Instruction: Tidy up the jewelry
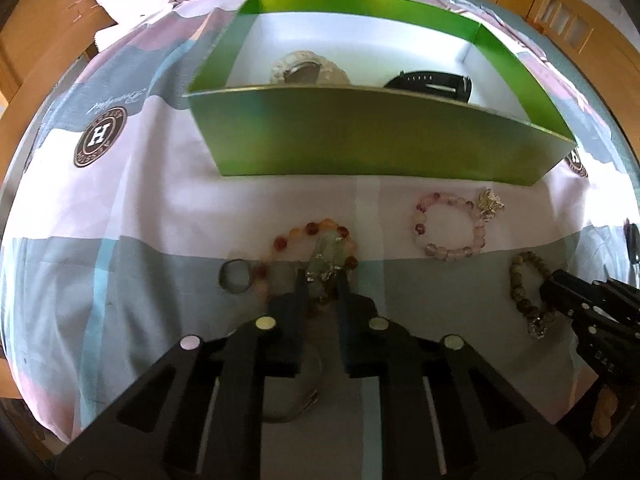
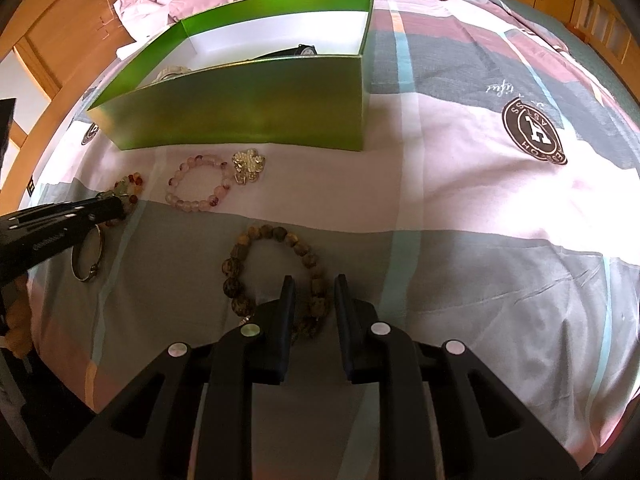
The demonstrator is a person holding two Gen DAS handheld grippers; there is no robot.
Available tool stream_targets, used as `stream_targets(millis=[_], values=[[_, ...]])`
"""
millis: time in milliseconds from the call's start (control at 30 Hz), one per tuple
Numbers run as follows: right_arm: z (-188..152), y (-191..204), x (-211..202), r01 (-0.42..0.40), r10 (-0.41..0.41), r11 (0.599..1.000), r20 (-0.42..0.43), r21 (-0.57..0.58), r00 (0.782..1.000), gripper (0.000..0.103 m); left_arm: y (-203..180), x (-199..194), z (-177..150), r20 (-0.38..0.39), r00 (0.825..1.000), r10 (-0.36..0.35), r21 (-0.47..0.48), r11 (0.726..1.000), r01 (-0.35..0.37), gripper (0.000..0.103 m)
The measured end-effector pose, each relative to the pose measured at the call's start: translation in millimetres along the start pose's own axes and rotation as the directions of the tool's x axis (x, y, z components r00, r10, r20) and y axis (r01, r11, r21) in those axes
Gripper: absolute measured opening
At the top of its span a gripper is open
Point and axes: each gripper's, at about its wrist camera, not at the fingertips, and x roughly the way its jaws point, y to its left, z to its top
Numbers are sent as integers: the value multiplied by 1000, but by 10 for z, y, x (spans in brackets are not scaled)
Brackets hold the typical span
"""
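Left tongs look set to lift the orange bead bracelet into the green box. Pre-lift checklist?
1. Left tongs shut on the orange bead bracelet at its pale green charm: ok.
2. Metal ring clear of the bracelet: cannot tell, it lies right against the beads.
3. Green box open on top, free white floor inside: ok.
4. Box contents, a white bracelet and a black watch, leave room: ok.
5. Right tongs out of the path, over the brown bead bracelet: ok.
6. Pink bead bracelet off to the side: ok.
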Motion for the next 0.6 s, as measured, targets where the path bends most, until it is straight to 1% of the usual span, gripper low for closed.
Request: stream_targets(millis=[67,133,200,300,367,433,467,500,533,567,600], values=[[2,24,-19,-11,11,1000,4,-4,1000,20,38,-81,-25,12,1000,-1,-5,1000,1,10],[18,42,-24,-18,18,1000,4,-9,1000,19,74,-169,-65,26,999,-19,-10,1000,19,9],[33,73,-27,-14,15,1000,3,-21,1000,6,75,-246,-106,35,999,-28,-8,1000,28,9],[52,95,-79,-39,40,999,16,-26,999,6,69,-344,-179,47,998,-48,-6,999,48,9],[79,81,-124,-26,26,999,35,-21,999,6,66,-360,-196,50,998,-44,-2,999,45,9],[110,55,-132,-21,22,1000,35,-14,999,6,82,-363,-205,49,998,-38,2,999,38,9],[127,37,-122,-17,17,1000,28,-6,999,6,95,-363,-217,47,998,-32,3,999,32,9],[135,20,-114,-13,13,1000,24,1,1000,8,100,-348,-215,44,999,-25,4,1000,25,12],[140,7,-98,-9,9,1000,18,12,1000,18,100,-326,-211,39,999,-20,5,1000,20,15],[141,1,-86,-10,10,1000,17,16,1000,29,96,-310,-210,36,999,-16,6,1000,16,25],[139,5,-72,-7,7,1000,17,14,1000,30,88,-293,-208,36,999,-12,9,1000,12,31]])
